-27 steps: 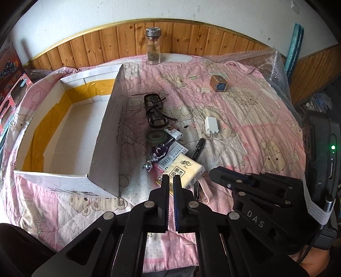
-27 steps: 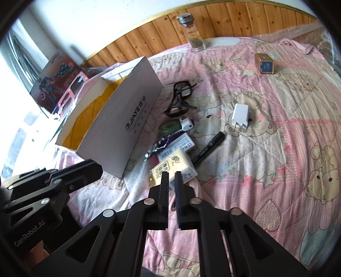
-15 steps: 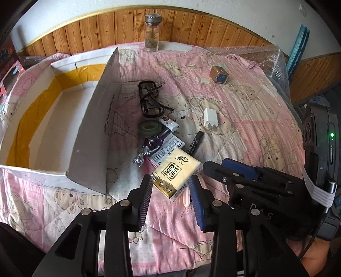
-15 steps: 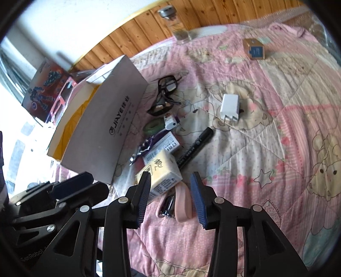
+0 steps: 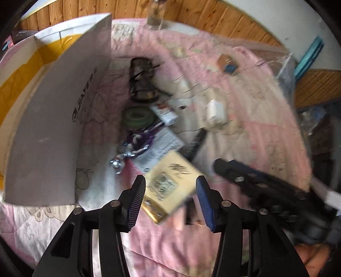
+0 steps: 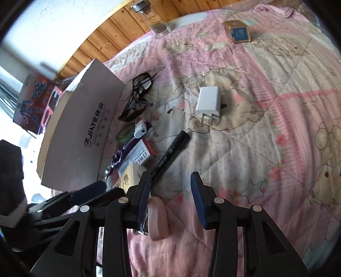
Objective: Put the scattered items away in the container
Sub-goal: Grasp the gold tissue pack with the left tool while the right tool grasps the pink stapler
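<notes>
The white box (image 5: 49, 132) stands open on the pink quilt (image 6: 266, 132); only the left view shows its yellow-taped inside. Just right of the box, the yellow tissue pack (image 5: 170, 187) lies diagonally between the left gripper's (image 5: 170, 199) spread fingers. The right gripper (image 6: 170, 196), also apart, holds nothing; the black marker (image 6: 170, 154) ahead points away from the box.

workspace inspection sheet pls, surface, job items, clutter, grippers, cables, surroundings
surface: pink bear-print quilt, rumpled.
job's things: white cardboard box standing open at left; yellow tissue pack, black marker, white charger, glasses, green tape roll scattered beside it.
clutter: glass jar and small gold box at far edge.
grippers: left hand-held gripper open, straddling the tissue pack; right hand-held gripper open above the quilt.
cables: nothing seen.
surroundings: wood-panelled wall.
</notes>
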A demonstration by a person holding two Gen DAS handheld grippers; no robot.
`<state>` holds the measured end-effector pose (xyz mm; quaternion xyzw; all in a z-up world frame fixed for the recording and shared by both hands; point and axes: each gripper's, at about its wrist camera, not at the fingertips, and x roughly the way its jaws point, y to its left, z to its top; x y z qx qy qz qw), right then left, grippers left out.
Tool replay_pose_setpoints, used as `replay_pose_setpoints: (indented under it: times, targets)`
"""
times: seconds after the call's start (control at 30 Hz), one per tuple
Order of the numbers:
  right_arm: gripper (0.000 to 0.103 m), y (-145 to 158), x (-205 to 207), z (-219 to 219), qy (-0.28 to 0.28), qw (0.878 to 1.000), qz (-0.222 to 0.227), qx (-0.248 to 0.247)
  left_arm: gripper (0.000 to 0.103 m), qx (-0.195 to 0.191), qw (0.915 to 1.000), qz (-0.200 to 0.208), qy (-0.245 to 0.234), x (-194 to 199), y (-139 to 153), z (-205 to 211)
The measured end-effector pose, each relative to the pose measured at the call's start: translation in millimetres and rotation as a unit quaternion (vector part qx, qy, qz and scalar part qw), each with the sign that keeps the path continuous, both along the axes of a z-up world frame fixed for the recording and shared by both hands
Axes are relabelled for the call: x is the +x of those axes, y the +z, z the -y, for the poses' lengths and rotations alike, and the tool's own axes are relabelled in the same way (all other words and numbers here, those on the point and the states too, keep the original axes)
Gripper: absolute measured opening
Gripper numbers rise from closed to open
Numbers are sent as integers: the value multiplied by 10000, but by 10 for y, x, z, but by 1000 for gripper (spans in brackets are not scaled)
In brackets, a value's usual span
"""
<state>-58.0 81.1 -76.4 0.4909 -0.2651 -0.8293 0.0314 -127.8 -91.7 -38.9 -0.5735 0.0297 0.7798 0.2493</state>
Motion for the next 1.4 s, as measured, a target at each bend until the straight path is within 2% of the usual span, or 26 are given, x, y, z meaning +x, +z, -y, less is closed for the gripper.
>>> replay_pose_setpoints:
  times: [0.07,0.23,0.27,0.33,0.4,0.47,0.57,0.63,0.7,0.8,0.87,0.93,0.97,1.07,1.13,1.17,1.2,1.23,1.27,1.33,1.37,1.4]
  targets:
    - [43,-46,-60,45,96,9999,23,52,56,16,9999,9,152,-50,-56,87]
    - [43,-179,-145,106,233,9993,299,-30,57,-159,9989,-34,429,-147,-82,294]
    - [43,-149,-107,108,262,9991,315,-113,56,-69,9990,-39,443,-150,-61,326]
    - [43,10,111,171,441,9989,77,-138,56,195,9992,-115,327,-132,22,349]
    - [45,62,283,328,724,9972,-19,170,57,343,9990,-246,163,-122,64,335]
    - [45,12,311,500,947,9944,84,467,57,531,9984,-187,43,-140,23,297]
    - [45,-76,296,610,1131,9914,229,622,57,663,9978,-38,-10,-164,-26,232]
    - [30,-128,274,555,1138,9915,341,521,57,684,9976,-40,-33,-149,-17,246]
    - [21,-154,264,482,1129,9918,361,472,57,660,9978,-20,-44,-137,-25,250]
    - [18,-141,260,467,1108,9909,310,695,57,635,9979,109,-46,-106,-97,276]
    - [17,-122,265,514,1131,9889,262,927,57,650,9978,111,-65,-62,-98,307]
    - [13,-66,277,571,1160,9834,193,1384,57,609,9980,55,-138,-29,-79,329]
    - [8,-34,293,607,1171,9778,149,1728,57,604,9980,13,-174,-11,-64,343]
    - [7,6,313,638,1098,9549,118,2757,57,622,9974,-41,-349,48,-52,355]
    - [7,0,325,592,995,9453,134,3103,57,634,9961,5,-606,80,-89,289]
    - [8,0,329,529,920,9494,135,2999,59,558,9959,-60,-711,99,-112,241]
    - [12,5,333,416,783,9634,125,2561,61,422,9957,-228,-791,123,-126,190]
    - [13,4,328,269,598,9796,111,1915,61,248,9949,-439,-874,147,-133,137]
    - [15,-7,323,148,441,9890,100,1410,61,78,9934,-613,-963,165,-143,90]
    - [23,-66,375,-53,158,9974,142,686,61,24,9927,-700,-983,156,-166,70]
    - [30,-78,408,-79,76,9981,158,589,61,131,9938,-651,-893,128,-177,103]
    - [33,-90,433,-97,18,9987,164,484,61,259,9948,-586,-793,96,-187,142]
